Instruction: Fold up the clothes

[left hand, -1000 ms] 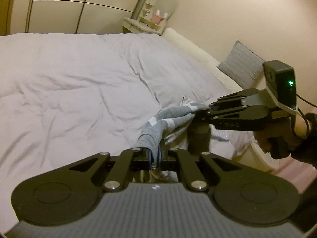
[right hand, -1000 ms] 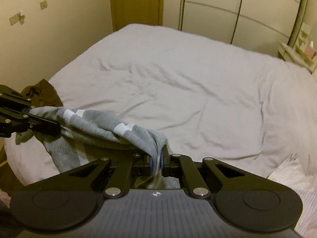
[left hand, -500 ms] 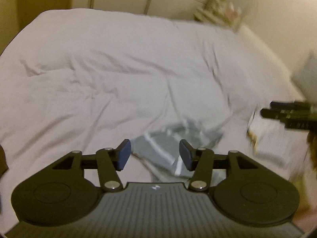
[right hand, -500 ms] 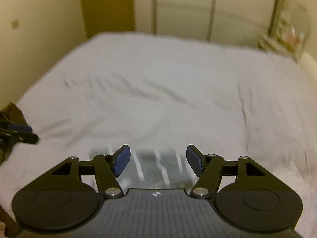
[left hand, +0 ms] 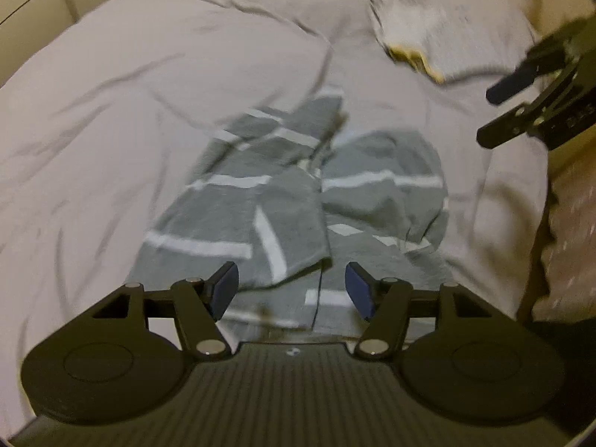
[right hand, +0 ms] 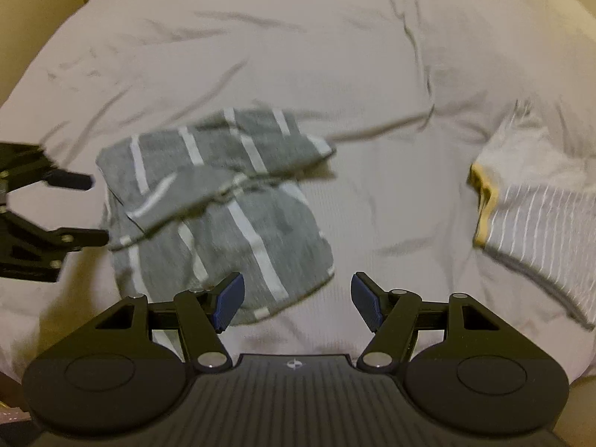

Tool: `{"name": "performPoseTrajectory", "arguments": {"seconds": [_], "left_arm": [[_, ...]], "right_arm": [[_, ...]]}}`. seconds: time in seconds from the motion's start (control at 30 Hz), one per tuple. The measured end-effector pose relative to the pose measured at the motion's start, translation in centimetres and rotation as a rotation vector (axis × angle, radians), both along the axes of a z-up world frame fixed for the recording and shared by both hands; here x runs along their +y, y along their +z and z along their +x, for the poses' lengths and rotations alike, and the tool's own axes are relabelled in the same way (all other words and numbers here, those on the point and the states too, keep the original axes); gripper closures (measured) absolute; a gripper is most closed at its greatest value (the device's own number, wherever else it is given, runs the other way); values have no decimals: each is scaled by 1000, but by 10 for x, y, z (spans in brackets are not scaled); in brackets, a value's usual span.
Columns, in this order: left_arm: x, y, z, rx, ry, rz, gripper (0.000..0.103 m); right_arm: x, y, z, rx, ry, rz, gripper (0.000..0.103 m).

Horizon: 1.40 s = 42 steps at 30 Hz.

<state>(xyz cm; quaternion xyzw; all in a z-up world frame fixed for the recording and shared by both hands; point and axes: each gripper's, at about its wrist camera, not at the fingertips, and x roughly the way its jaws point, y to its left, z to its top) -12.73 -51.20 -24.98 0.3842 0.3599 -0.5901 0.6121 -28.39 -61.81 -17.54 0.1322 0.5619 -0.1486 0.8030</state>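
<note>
A grey garment with white stripes (left hand: 283, 193) lies crumpled in loose overlapping folds on the pale bed cover (left hand: 130, 85), near the bed's edge. Above it hangs the left tool (left hand: 290, 290), its blue-padded fingers (left hand: 223, 290) spread wide with nothing between them, the cloth directly beneath. The right tool (right hand: 298, 300) is likewise spread wide and empty, poised just beside the garment's (right hand: 219, 201) corner, one pad over the fabric's edge and the other over bare bed cover (right hand: 298, 56). Each tool appears in the other's view: the right tool (left hand: 521, 100) at the bed's side, the left tool (right hand: 74, 208) close against the garment's far side. A second piece of clothing, pale with thin stripes and a yellow trim (right hand: 536, 205), rests well apart on the same bed cover. Motion blur softens both views.
</note>
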Motion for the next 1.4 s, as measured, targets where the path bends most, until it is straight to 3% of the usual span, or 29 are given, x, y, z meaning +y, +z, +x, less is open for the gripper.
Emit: {"name": "performPoseTrajectory", "arguments": {"seconds": [0.07, 0.17, 0.2, 0.23, 0.43, 0.47, 0.5, 0.53, 0.63, 0.77, 0.9, 1.23, 1.4], "left_arm": [[-16, -19, 0, -34, -31, 30, 44], [-21, -12, 28, -14, 76, 4, 48], [-23, -9, 37, -8, 112, -4, 68], [-25, -7, 46, -1, 148, -12, 96], [-36, 7, 103, 39, 363, -63, 101], [-38, 10, 112, 45, 399, -72, 101], [-40, 12, 122, 52, 435, -80, 101], [-41, 15, 132, 58, 474, -89, 101], [-34, 26, 164, 52, 590, -116, 101], [-24, 39, 182, 41, 639, -146, 101], [-11, 56, 177, 45, 593, -175, 101], [93, 140, 137, 143, 579, -270, 102], [138, 196, 125, 232, 573, -338, 102]], "right_arm": [[-9, -18, 2, 12, -4, 27, 37], [-17, -48, 11, 29, 19, 61, 37], [-19, -60, 16, 44, 45, 67, 37], [-22, -70, 20, 54, 69, 75, 37], [-54, -90, 46, -17, 104, 192, 44], [-61, -92, 50, -17, 96, 210, 61], [-67, -95, 54, -11, 89, 228, 90], [-74, -99, 59, 5, 85, 242, 102], [-84, -93, 64, -7, 120, 231, 103], [-92, -67, 57, -58, 124, 160, 103], [-86, -26, 29, -98, 105, 44, 103], [-60, 95, -62, -185, -66, -127, 103], [-51, 154, -65, -234, -63, -209, 103]]}}
